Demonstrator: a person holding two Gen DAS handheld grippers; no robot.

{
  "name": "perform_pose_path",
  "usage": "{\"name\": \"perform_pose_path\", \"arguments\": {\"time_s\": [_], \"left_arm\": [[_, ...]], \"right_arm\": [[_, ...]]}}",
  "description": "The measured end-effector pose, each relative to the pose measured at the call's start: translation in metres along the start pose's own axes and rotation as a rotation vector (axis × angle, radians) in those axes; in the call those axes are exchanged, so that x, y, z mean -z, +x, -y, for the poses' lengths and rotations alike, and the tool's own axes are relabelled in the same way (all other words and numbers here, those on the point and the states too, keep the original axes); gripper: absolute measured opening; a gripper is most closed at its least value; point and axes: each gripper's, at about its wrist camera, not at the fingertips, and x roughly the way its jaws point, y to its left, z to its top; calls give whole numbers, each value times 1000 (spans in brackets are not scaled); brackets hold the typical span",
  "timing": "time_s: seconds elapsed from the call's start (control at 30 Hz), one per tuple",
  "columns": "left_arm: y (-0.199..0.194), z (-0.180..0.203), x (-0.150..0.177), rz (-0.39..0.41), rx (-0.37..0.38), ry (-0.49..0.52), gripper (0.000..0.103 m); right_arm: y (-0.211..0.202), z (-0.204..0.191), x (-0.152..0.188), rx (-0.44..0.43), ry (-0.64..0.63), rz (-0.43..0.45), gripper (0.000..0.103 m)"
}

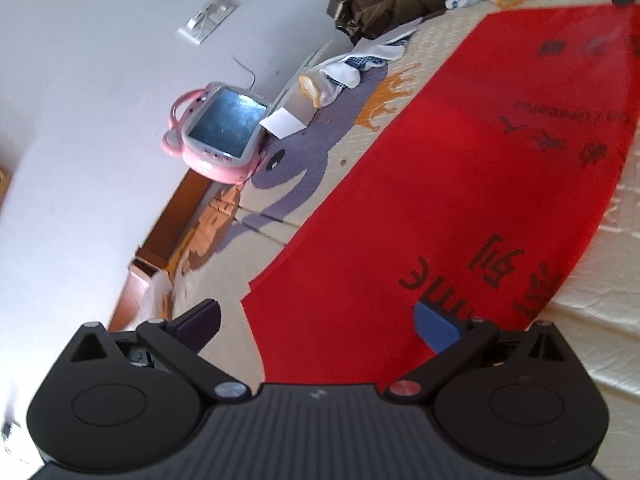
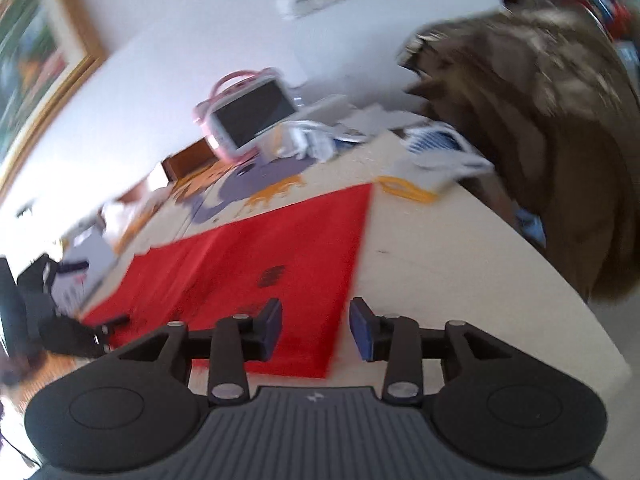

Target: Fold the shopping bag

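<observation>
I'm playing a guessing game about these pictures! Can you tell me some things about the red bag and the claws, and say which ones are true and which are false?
1. The red shopping bag lies flat on the table. True.
2. The left claw is squeezing the bag. False: its jaws are wide open, holding nothing.
3. A pink toy screen sits near the wall. True.
4. The right claw is shut tight. False: its jaws stand apart, over the bag's corner.
5. The bag has dark writing printed on it. True.
6. The bag is blue. False: it is red.
</observation>
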Motion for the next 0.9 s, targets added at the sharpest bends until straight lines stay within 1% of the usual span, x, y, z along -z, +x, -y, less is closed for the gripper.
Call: {"name": "perform_pose_path", "arguments": {"time_s": [0.07, 0.13, 0.27, 0.37, 0.43, 0.5, 0.57, 0.6, 0.63, 0.67, 0.83, 0.9], "left_arm": [[6, -1, 0, 21, -18, 45, 103], [11, -2, 1, 38, -28, 77, 103], [17, -8, 5, 86, -20, 116, 103], [23, -13, 8, 86, -29, 121, 103], [28, -16, 9, 69, -74, 130, 103], [30, -20, 11, 42, -135, 139, 103], [28, -26, 11, 33, -153, 118, 103], [24, -32, 9, 32, -156, 81, 103], [19, -37, 7, 32, -150, 40, 103], [17, -40, 6, 33, -143, 20, 103], [2, -40, -6, 44, -132, -53, 103], [-5, -38, -9, 56, -118, -77, 103]], "right_arm": [[2, 5, 4, -41, 59, 5, 43], [3, -1, 9, -55, 46, 0, 43], [12, -20, 20, -125, 44, -50, 45], [22, -43, 32, -180, 13, -92, 45], [29, -60, 40, -209, -12, -118, 44], [36, -76, 47, -238, -37, -144, 44], [44, -93, 55, -268, -62, -170, 44], [47, -101, 59, -282, -75, -183, 44], [51, -109, 63, -297, -87, -195, 45], [54, -118, 67, -312, -100, -208, 46], [72, -159, 87, -385, -163, -273, 49], [71, -164, 83, -369, -223, -261, 50]]}}
